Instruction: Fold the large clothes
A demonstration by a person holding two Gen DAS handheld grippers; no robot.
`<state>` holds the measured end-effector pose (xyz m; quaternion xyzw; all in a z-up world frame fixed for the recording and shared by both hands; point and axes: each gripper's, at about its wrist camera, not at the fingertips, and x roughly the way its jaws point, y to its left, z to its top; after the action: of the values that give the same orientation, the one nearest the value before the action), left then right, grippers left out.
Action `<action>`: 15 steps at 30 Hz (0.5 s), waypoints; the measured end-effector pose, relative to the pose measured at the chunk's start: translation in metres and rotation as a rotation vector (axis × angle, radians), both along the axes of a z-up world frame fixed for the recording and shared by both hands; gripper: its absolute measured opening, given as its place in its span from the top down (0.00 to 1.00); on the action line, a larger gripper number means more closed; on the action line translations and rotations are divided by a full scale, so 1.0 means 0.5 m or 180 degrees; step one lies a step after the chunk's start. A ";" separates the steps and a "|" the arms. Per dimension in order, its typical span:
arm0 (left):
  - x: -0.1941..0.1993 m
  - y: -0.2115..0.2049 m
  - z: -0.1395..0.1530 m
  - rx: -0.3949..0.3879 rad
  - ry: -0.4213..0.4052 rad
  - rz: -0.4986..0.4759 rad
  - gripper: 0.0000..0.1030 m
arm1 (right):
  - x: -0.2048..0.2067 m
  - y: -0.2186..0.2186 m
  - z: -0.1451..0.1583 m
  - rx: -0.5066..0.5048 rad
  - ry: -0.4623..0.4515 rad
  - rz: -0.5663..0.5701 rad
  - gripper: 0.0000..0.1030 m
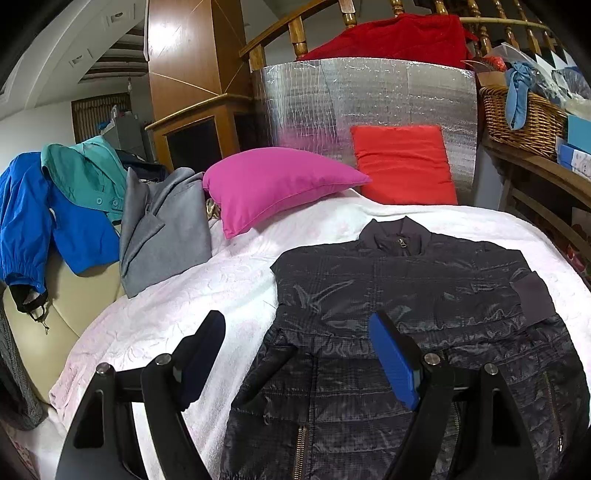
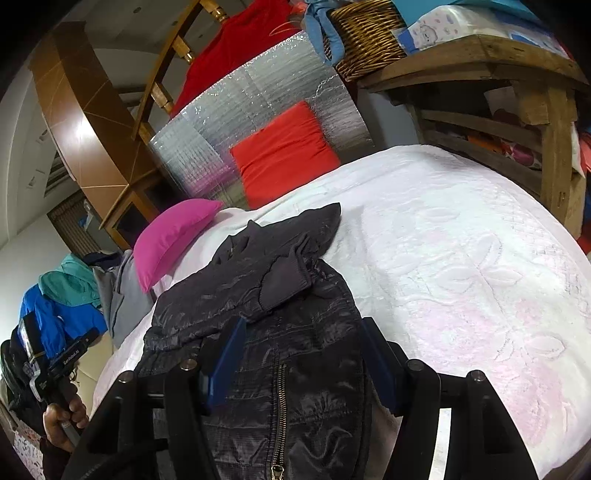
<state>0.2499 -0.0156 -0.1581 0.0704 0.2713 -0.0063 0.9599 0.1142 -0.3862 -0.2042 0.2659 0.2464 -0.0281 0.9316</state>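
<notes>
Across the lower middle of both views, the dark jacket [image 1: 406, 314] lies flat on the white bedspread [image 1: 166, 314] with both sleeves already folded across its chest, so we judge the next move is gripping the hem and folding it toward the collar. Our left gripper [image 1: 299, 354] and right gripper [image 2: 303, 365] hover open, holding nothing; the hem is cut off below the frame.

Lived-in home bedroom: white embossed bedspread [image 1: 314, 229] across frame centre, magenta pillow [image 1: 273, 184] and red cushion [image 1: 404, 164] behind, wooden stair banister [image 1: 295, 31] along top, wicker basket [image 1: 524, 118] at upper right, jackets [image 1: 55, 218] heaped left
</notes>
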 end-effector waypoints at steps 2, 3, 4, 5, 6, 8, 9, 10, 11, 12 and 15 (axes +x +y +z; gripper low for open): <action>0.000 0.000 0.000 0.0003 0.0001 0.0001 0.22 | 0.002 0.002 -0.001 0.0000 0.0000 0.0010 0.35; 0.000 0.000 -0.001 0.0003 0.0001 0.0004 0.22 | 0.002 0.003 0.000 0.0000 -0.0005 0.0014 0.35; 0.000 0.000 0.000 0.0004 0.0002 0.0003 0.22 | 0.002 0.004 0.000 0.0000 -0.0011 0.0016 0.35; 0.000 0.000 0.000 0.0006 0.0001 -0.0001 0.22 | 0.003 0.004 0.000 -0.0001 -0.0013 0.0016 0.35; 0.000 -0.001 0.000 0.0010 0.0000 0.0000 0.22 | 0.003 0.005 0.000 0.0000 -0.0014 0.0019 0.35; 0.000 -0.001 -0.002 0.0022 -0.0001 0.0001 0.22 | 0.003 0.007 0.001 0.0003 -0.0015 0.0020 0.35; 0.000 0.000 -0.002 0.0024 0.0000 0.0002 0.22 | 0.002 0.008 0.001 -0.0002 -0.0017 0.0022 0.35; 0.001 0.001 -0.003 0.0025 0.0004 0.0004 0.22 | 0.002 0.008 0.000 -0.0005 -0.0018 0.0025 0.35; 0.001 0.001 -0.003 0.0023 0.0007 0.0003 0.22 | 0.002 0.008 0.000 -0.0006 -0.0014 0.0031 0.35; 0.001 0.002 -0.004 0.0022 0.0009 0.0002 0.22 | 0.003 0.008 0.000 -0.0007 -0.0010 0.0035 0.35; 0.001 0.002 -0.005 0.0046 0.0007 0.0008 0.22 | 0.005 0.009 -0.002 -0.0007 0.0007 0.0048 0.35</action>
<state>0.2502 -0.0148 -0.1608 0.0771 0.2724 -0.0032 0.9591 0.1167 -0.3815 -0.2051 0.2630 0.2494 -0.0217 0.9318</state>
